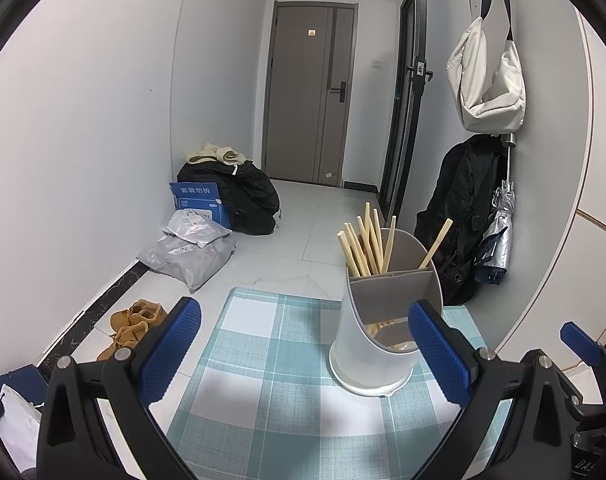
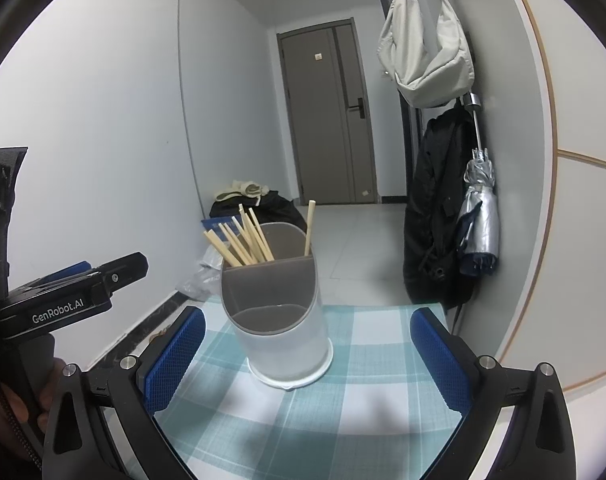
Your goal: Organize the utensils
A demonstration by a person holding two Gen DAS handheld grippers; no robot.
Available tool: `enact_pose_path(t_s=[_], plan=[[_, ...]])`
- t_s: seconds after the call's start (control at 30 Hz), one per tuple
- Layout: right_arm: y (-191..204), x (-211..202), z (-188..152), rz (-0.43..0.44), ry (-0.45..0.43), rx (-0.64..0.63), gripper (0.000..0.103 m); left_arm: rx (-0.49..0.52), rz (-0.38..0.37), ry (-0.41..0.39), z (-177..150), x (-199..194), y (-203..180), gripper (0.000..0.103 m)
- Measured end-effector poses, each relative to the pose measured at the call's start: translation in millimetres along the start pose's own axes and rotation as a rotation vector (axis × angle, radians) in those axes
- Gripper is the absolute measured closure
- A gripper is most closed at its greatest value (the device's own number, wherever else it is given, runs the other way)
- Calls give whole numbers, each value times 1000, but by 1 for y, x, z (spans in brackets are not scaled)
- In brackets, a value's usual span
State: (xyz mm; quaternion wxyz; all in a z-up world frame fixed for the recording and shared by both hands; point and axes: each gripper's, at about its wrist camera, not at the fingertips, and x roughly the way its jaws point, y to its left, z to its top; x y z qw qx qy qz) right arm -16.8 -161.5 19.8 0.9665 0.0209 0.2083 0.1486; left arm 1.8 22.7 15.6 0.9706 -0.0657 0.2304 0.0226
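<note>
- Chopsticks [image 2: 243, 240] stand bunched in the holder's [image 2: 281, 336] rear left compartment, one alone rear right [image 2: 310, 226]; front compartment looks empty
- Holder upright on checked surface [image 2: 343, 420]
- Left gripper [image 1: 303, 352], right gripper [image 2: 307, 360]: fingers wide apart, holding nothing
- Sorting seems near done; next, probably regroup the stray

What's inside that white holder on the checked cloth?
The holder has wooden chopsticks standing in its back compartments, most bunched in one, a single one apart. The front compartment's contents are unclear, and the walls hide the chopsticks' lower ends.
</note>
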Motion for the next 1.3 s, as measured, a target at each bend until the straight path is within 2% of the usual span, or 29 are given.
enact_pose_path(t_s=[1.3], plan=[[2,3,-3,6,25,6,0,16,0,5,-2,0,-2,1]])
